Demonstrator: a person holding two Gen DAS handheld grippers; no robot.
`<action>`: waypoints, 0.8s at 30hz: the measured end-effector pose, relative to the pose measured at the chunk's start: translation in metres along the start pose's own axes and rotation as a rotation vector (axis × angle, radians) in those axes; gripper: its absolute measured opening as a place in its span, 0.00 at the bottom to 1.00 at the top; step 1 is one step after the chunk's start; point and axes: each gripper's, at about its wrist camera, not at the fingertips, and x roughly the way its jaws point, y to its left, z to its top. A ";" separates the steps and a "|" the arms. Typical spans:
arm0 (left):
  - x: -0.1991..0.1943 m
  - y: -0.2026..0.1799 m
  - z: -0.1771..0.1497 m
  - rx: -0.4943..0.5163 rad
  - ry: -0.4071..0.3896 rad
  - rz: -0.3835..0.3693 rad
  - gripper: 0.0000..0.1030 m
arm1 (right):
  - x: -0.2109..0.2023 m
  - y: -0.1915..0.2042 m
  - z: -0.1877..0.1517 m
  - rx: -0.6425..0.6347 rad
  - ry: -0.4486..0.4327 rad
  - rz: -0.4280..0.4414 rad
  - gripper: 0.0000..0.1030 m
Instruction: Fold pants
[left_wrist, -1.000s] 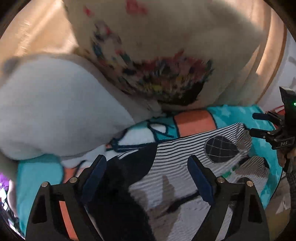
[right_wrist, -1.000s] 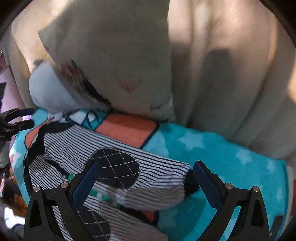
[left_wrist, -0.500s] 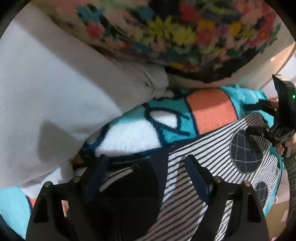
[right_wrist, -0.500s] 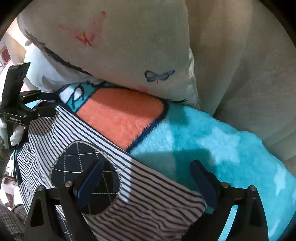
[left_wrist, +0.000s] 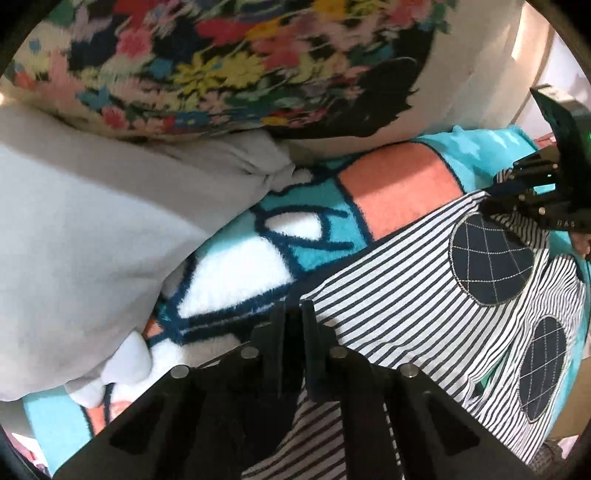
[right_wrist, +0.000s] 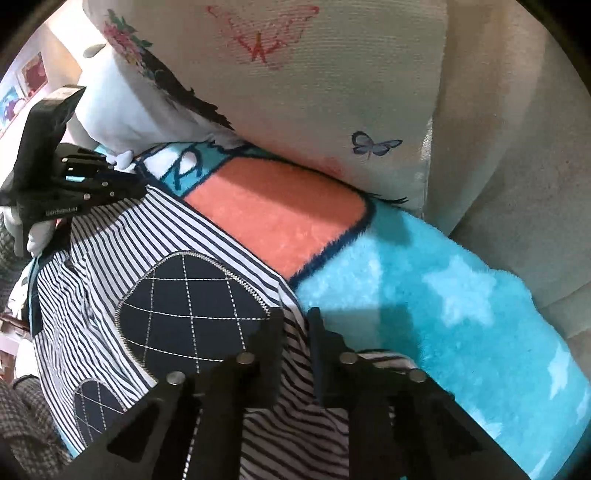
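So we've got both grippers tipped steeply down at the bed. Our left gripper (left_wrist: 291, 314) comes in from 6 o'clock in its own view, jaws pinched nearly together right on the dark edge of the striped pants (left_wrist: 424, 295), and it looks like the fabric edge is caught between them, though the dark cloth under the fingers makes the exact bite hard to read. Our right gripper (right_wrist: 295, 321) does the same thing at the other end: it rises from 6 o'clock, jaws almost closed, with a ridge of striped cloth bunched up between the fingers beside the navy quilted patch (right_wrist: 192, 314). In the left view we can see the right gripper out at 3 o'clock, and in the right view the left one sits at 9 o'clock, so the two are well apart, one at each end of the top edge. The pants lie flat on a turquoise and orange fleece blanket (right_wrist: 424, 295), long axis running from about 10 o'clock down to 5 o'clock in the right view, and from 7 toward 2 o'clock in the left. A second quilted patch (left_wrist: 543, 369) shows lower down at 4 o'clock. Up at 12 o'clock a cream butterfly cushion (right_wrist: 314, 92) leans on the blanket, with a white pillow (left_wrist: 92, 240) at 9 o'clock.
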 end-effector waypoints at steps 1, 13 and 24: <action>-0.001 -0.004 0.001 -0.004 -0.007 0.009 0.07 | 0.002 0.003 0.001 0.003 -0.002 -0.002 0.09; -0.102 -0.012 -0.047 -0.069 -0.204 0.036 0.07 | -0.053 0.059 -0.011 -0.039 -0.108 -0.093 0.08; -0.175 -0.038 -0.147 -0.126 -0.338 0.084 0.02 | -0.110 0.126 -0.081 -0.054 -0.225 -0.134 0.08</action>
